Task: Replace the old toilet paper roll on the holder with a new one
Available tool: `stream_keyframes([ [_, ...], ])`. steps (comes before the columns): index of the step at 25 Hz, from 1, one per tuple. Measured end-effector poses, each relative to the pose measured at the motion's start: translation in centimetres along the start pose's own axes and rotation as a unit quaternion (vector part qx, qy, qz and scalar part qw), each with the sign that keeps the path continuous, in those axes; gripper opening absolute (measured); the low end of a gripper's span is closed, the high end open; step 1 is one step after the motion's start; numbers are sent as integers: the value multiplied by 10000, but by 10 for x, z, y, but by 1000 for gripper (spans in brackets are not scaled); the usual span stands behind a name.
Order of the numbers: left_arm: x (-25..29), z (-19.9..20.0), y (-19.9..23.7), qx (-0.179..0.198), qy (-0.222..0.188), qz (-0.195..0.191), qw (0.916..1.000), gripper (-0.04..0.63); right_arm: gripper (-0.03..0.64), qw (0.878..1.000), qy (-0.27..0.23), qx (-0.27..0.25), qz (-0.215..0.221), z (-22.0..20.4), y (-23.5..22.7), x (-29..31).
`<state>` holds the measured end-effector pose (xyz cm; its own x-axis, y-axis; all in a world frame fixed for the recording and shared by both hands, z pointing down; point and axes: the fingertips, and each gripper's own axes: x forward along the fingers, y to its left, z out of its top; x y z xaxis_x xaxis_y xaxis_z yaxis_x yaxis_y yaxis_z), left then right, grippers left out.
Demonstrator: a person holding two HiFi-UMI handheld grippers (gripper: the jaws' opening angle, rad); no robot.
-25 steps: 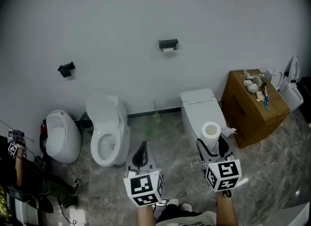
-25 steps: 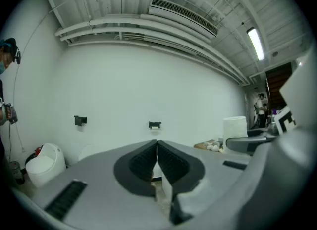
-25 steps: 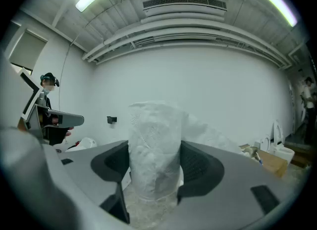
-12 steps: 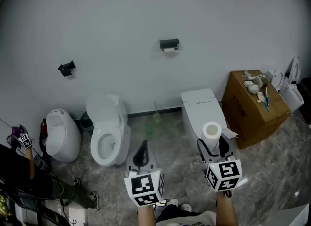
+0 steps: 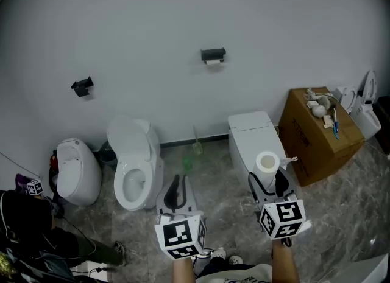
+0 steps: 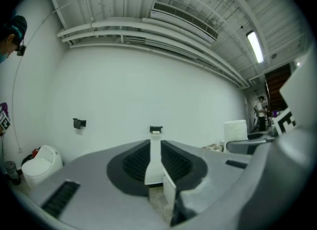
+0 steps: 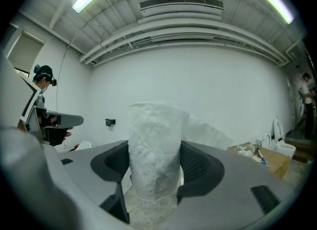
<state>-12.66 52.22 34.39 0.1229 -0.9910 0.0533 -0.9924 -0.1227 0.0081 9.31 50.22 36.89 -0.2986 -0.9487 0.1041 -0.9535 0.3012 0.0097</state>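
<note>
Step in hand: carrying the new roll toward the wall. The swap itself is not yet begun, as I judge it.
Right gripper: the right gripper (image 5: 267, 179) has its fingers pinching the soft white new toilet paper roll (image 5: 266, 163). The roll stands upright between the pads, with a loose sheet trailing off to their right.
Left gripper: the left gripper (image 5: 177, 192) has just been opening. Its fingers stand a narrow slit apart, with nothing between them.
Task's thing: the black wall-mounted paper holder (image 5: 212, 54) is straight ahead of the left fingers and well beyond both pairs. The right gripper view hides it behind the held roll.
Old roll: a small white remnant (image 5: 212, 62) hangs under the holder. It looks nearly spent, though it is too small to be sure.
Next move: close the gap to the wall. The empty left fingers need to spread wider to pull the remnant off before the right brings the new roll in.
Surface: grey marbled tile floor (image 5: 219, 196) lies below the fingers.
Room: a plain white wall (image 5: 152, 20) faces the fingers. A white open-lidded toilet (image 5: 135, 166) sits left of the left fingers. A white boxy toilet tank (image 5: 248, 134) stands just beyond the right fingers, and a brown cardboard box (image 5: 317, 136) is to their right. A second black wall fixture (image 5: 83, 86) is far to the left.
</note>
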Motion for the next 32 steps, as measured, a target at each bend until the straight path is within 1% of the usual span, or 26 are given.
stream_keyframes([
  [3,6,5,5,110,-89,53,9999,139,307,9999,-14,125,-30,1,-1,8],
  [5,11,6,8,172,-108,32,9998,232,307,9998,-17,179,-57,0,0,13],
  [7,17,4,12,185,-85,-28,9998,254,307,9998,-12,170,-74,-1,2,18],
  [15,28,-5,29,226,-25,-116,9997,259,307,9997,5,142,-187,-7,13,27],
  [22,45,-12,38,254,75,-60,9996,259,307,9996,126,138,-200,-14,14,46],
  [27,70,-16,42,236,123,-27,9996,259,307,9997,140,90,-171,-15,5,74],
  [32,111,-13,45,278,149,80,9995,259,307,9998,123,93,-101,-8,-13,119],
])
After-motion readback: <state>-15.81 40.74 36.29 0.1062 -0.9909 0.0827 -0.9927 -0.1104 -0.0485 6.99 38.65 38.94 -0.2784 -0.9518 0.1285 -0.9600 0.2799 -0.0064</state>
